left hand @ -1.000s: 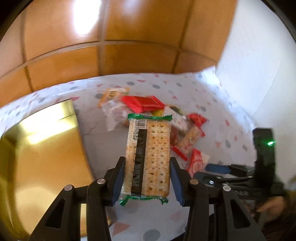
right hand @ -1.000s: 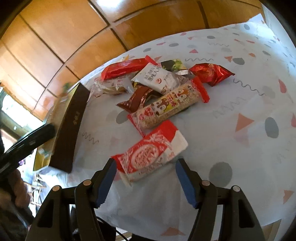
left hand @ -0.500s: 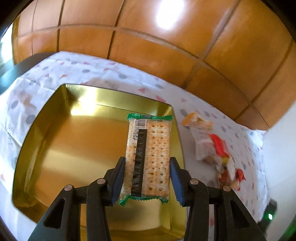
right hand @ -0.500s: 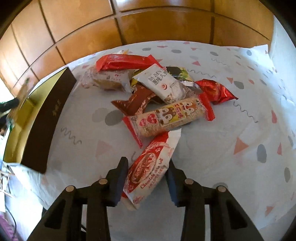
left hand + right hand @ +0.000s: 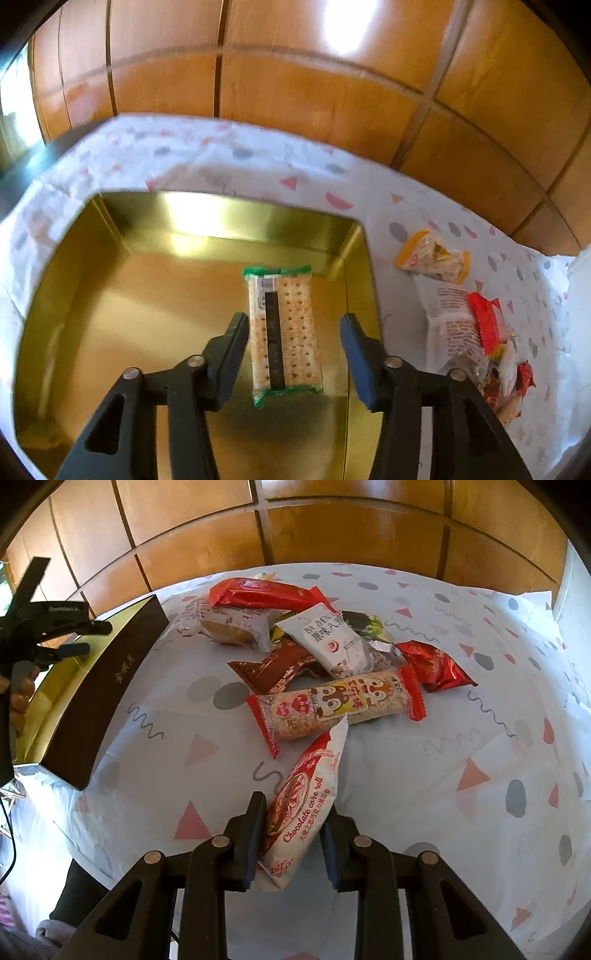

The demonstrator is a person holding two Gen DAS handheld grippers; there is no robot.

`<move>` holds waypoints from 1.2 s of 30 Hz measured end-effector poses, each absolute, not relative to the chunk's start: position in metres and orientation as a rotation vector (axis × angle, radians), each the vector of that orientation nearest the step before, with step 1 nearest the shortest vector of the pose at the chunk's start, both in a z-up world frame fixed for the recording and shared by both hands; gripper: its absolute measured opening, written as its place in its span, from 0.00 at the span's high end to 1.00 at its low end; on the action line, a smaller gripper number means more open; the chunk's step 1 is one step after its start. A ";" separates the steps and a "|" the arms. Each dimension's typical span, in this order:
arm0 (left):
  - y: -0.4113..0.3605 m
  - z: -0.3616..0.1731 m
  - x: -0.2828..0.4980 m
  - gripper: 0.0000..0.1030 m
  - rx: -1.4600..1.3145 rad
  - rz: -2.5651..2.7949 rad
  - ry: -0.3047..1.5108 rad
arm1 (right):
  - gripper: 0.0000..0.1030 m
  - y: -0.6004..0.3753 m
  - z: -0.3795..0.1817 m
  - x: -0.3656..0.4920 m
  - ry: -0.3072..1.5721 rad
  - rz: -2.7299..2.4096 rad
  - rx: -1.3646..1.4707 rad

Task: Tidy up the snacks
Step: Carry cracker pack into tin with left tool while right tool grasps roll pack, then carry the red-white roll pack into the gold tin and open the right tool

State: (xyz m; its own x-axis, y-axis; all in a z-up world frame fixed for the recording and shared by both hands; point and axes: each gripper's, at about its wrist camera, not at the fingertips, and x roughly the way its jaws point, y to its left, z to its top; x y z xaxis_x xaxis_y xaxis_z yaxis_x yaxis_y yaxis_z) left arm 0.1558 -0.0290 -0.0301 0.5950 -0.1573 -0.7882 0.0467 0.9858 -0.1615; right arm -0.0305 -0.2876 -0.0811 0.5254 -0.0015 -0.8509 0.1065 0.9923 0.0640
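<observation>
Left tool (image 5: 293, 338): jaws opening, pads clear of the packet on both sides, nothing gripped.
Between its jaws: cracker packet (image 5: 282, 332), green-edged, lengthwise along the tool's line, apart from both pads; resting on the tin floor or just above it, hard to tell through the blur.
Under and ahead of left tool: gold tin (image 5: 110, 295), open, shiny inner walls; packet toward the wall on the tool's right.
Beyond the tin: patterned cloth (image 5: 258, 155) over the bench, then brown wood panelling (image 5: 314, 92).
To the left tool's right, outside the tin: orange-edged snack bag (image 5: 434, 256), then a white wrapper (image 5: 450, 317) and a red wrapper (image 5: 484, 321) in a blurred heap.
Right tool (image 5: 291, 834): jaws closing, pads pressing the sides of the chocolate core roll (image 5: 306, 801); clenched on it.
Chocolate core roll: red-and-white packet, near end between the pads, far end pointing away and touching the next packet ahead.
Just ahead of right tool: long rice-bar packet (image 5: 332, 707) with red ends, lying crosswise.
Further ahead: brown wrapper (image 5: 277, 666), white pouch (image 5: 325, 635), long red packet (image 5: 258, 592), clear-wrapped cake (image 5: 229, 626), all in one overlapping pile.
Ahead and right of right tool: crumpled red foil packet (image 5: 436, 666), touching the pile's edge.
Ahead and left of right tool: dark outer wall of the tin (image 5: 107, 686); the other tool over it, held in a hand (image 5: 18, 698).
</observation>
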 end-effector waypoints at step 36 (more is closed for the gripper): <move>0.027 0.041 0.030 0.23 -0.048 0.046 0.607 | 0.85 -0.265 -0.072 -0.032 1.050 0.210 0.366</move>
